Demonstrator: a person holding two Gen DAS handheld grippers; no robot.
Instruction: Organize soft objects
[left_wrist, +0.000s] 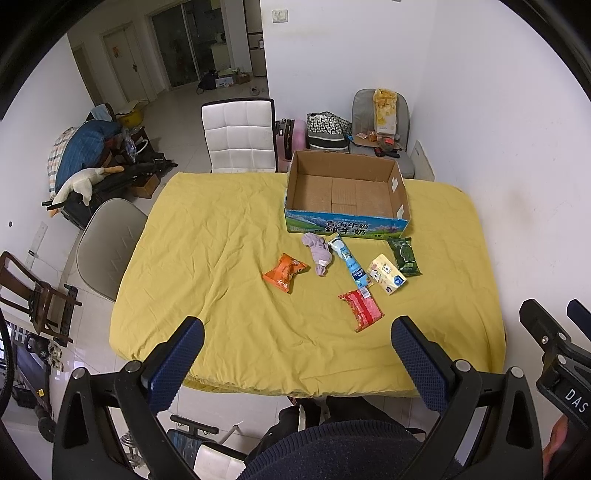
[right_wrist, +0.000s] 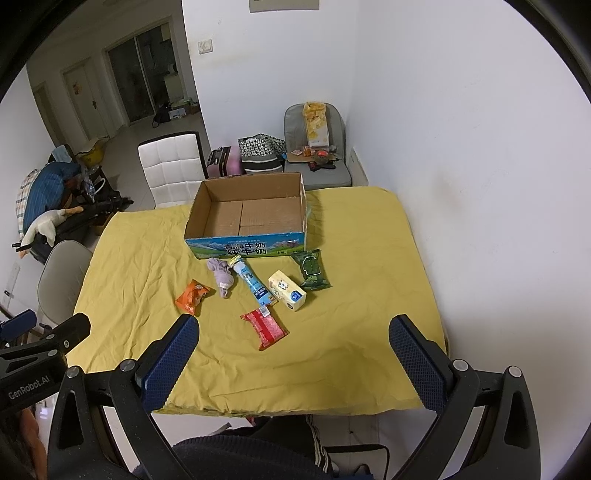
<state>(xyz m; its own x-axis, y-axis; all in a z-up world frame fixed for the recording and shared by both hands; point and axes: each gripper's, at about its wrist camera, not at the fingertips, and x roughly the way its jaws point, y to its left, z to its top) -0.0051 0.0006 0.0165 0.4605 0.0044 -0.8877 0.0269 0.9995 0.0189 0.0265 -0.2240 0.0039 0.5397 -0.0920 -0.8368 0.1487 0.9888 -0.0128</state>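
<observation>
Right wrist view shows the right gripper (right_wrist: 291, 350) spread wide and empty, hovering above the near edge of the table; the left gripper (left_wrist: 295, 350) is likewise wide and holds nothing. Just ahead of the right gripper's fingers lies the red snack packet (right_wrist: 264, 328), the nearest item. Beyond it sit the blue tube (right_wrist: 252, 282), the cream tissue pack (right_wrist: 287, 294) and, further right, the green wipes pack (right_wrist: 311, 274). Ahead and to the left lie the orange snack packet (right_wrist: 192, 295) and the purple cloth bundle (right_wrist: 221, 277). Furthest forward stands the open cardboard milk box (right_wrist: 243, 251), empty inside, the likely destination. Nothing has been gathered yet, so the step in hand is probably the first pick. A good approach would be to descend over the red packet with the fingers straddling its narrow width, close gently so the soft wrapper does not slip or crush, then lift clear of the tube's end that touches it. The yellow cloth (right_wrist: 351, 332) covering the table is wrinkled and could snag. Around it are a white padded chair (right_wrist: 171, 166), a grey chair (right_wrist: 317, 173) with clutter, and white walls.
</observation>
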